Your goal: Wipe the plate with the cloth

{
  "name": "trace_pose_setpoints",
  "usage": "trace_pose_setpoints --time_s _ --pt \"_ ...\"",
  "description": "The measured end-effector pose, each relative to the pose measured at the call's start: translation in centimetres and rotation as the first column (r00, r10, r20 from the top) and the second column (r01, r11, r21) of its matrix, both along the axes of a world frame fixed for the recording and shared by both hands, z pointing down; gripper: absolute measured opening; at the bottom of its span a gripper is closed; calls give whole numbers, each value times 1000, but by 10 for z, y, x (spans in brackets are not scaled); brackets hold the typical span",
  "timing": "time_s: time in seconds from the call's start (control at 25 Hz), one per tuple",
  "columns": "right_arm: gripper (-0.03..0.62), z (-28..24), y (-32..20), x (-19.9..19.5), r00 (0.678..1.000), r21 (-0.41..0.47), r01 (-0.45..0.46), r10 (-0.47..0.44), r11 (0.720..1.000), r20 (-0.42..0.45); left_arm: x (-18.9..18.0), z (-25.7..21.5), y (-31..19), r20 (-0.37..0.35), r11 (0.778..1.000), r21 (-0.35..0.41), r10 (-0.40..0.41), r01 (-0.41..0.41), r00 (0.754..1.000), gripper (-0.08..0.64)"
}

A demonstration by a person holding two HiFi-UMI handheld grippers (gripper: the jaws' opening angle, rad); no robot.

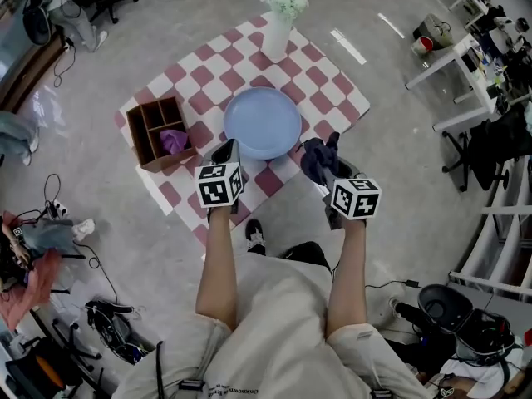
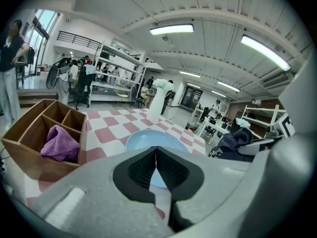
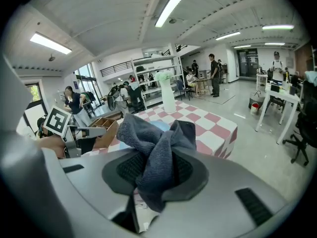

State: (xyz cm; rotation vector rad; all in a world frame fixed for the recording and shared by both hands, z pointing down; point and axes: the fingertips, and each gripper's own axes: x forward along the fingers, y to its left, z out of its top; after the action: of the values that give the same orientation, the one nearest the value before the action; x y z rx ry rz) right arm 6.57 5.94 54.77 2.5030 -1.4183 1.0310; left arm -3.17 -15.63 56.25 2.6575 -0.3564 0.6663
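A light blue plate [image 1: 263, 121] lies in the middle of a red-and-white checked tablecloth [image 1: 331, 80]. My right gripper [image 1: 326, 166] is shut on a dark grey cloth [image 1: 318, 158], held just off the plate's near right edge. In the right gripper view the cloth [image 3: 157, 151] bunches up between the jaws. My left gripper [image 1: 224, 152] is shut with nothing in it, at the plate's near left edge. In the left gripper view the plate [image 2: 148, 140] lies right ahead of the closed jaws.
A wooden compartment box [image 1: 158, 131] with a purple cloth [image 1: 174, 140] in it stands left of the plate. A white vase with flowers [image 1: 278, 23] stands at the table's far side. Desks and chairs [image 1: 478, 65] are at the right; clutter lies on the floor at left.
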Motion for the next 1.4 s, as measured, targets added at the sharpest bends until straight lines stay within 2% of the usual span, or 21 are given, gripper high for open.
trace_pose_setpoints --time_s 0.2,0.36,0.48,0.72,0.92,1.16,1.32,1.4 --pt "103 4 -31 5 996 28 81 -82 996 31 -13 3 -29 8 999 11 -37 37 999 11" --pt "103 5 -50 20 993 -25 118 -118 993 -5 -19 -5 -48 -11 997 22 -80 80 997 11" --pt "107 9 -74 28 979 -59 199 -201 978 -24 -19 -6 -57 -3 994 34 -105 105 994 11" --pt "107 5 -133 35 932 18 364 -364 931 -2 -17 0 -74 39 984 28 -178 177 983 11" --pt "107 3 -185 42 863 48 503 -504 863 17 -22 6 -91 67 957 8 -291 291 954 11" --pt "107 -2 -232 45 779 108 621 -626 777 27 -21 14 -89 122 932 17 -361 362 925 10" --pt "107 -2 -260 32 679 139 721 -732 679 52 -29 14 -90 146 893 24 -447 449 883 11" --pt "107 -4 -266 28 638 154 753 -767 640 64 -27 16 -86 156 881 19 -469 472 869 11"
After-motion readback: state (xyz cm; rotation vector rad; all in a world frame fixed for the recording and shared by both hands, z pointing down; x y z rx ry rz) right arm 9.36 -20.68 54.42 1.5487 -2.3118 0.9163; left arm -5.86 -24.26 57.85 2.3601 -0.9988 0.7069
